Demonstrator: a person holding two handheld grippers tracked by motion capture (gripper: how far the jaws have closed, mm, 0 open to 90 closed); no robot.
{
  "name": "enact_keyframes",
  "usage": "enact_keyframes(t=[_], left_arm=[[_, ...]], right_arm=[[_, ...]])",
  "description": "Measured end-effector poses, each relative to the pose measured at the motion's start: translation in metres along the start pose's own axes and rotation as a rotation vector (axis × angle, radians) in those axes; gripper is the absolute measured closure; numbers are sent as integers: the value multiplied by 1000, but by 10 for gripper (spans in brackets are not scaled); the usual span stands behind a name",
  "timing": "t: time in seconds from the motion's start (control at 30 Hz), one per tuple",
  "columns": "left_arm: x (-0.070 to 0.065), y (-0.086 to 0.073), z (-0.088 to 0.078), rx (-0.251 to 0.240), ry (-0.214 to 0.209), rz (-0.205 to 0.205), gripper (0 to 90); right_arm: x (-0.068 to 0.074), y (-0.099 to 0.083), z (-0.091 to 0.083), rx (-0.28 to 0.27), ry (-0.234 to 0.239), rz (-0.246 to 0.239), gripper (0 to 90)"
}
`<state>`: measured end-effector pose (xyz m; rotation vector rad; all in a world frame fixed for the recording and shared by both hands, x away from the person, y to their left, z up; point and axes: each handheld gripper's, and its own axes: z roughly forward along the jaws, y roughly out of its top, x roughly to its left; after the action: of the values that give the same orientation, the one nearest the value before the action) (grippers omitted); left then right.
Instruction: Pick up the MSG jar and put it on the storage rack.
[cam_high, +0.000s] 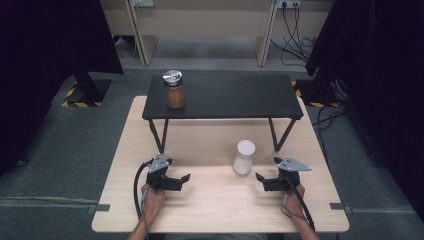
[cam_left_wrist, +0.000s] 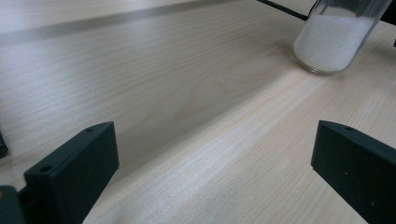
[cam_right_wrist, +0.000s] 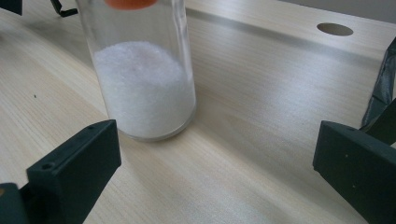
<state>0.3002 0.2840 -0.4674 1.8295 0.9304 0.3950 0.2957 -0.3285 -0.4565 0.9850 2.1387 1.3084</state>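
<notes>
A glass jar of white powder (cam_high: 244, 157) with a white top stands upright on the wooden table (cam_high: 210, 210), in front of the black shelf. My left gripper (cam_high: 181, 182) rests on the table to the jar's left, jaws open and empty, pointing right. My right gripper (cam_high: 262, 182) lies just right of the jar, open and empty, pointing left. In the left gripper view the white-powder jar (cam_left_wrist: 331, 42) is far off at the upper right, beyond my left gripper (cam_left_wrist: 212, 177). In the right gripper view the white-powder jar (cam_right_wrist: 144, 88) stands close ahead, left of centre, beyond my right gripper (cam_right_wrist: 215, 177).
A low black shelf (cam_high: 225, 97) on thin legs stands across the back of the table. On its left end sits a jar of brown contents (cam_high: 175, 90) with a silver lid. A round hole (cam_right_wrist: 334, 29) is cut in the tabletop.
</notes>
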Motion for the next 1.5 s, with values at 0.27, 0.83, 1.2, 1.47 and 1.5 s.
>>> enact_keyframes(t=[0.27,0.83,1.2,1.47,1.5], left_arm=[[0,0,0,1,-1,-2,1],[0,0,0,3,-2,0,1],[0,1,0,4,-2,0,1],[0,1,0,6,-1,1,1],[0,1,0,6,-1,1,1]], right_arm=[[-1,0,0,-3,4,3,10],[-3,-5,-1,-35,16,15,9],[-9,-7,0,-64,81,1,5],[0,-2,3,-101,96,16,7],[3,-1,4,-105,93,21,9]])
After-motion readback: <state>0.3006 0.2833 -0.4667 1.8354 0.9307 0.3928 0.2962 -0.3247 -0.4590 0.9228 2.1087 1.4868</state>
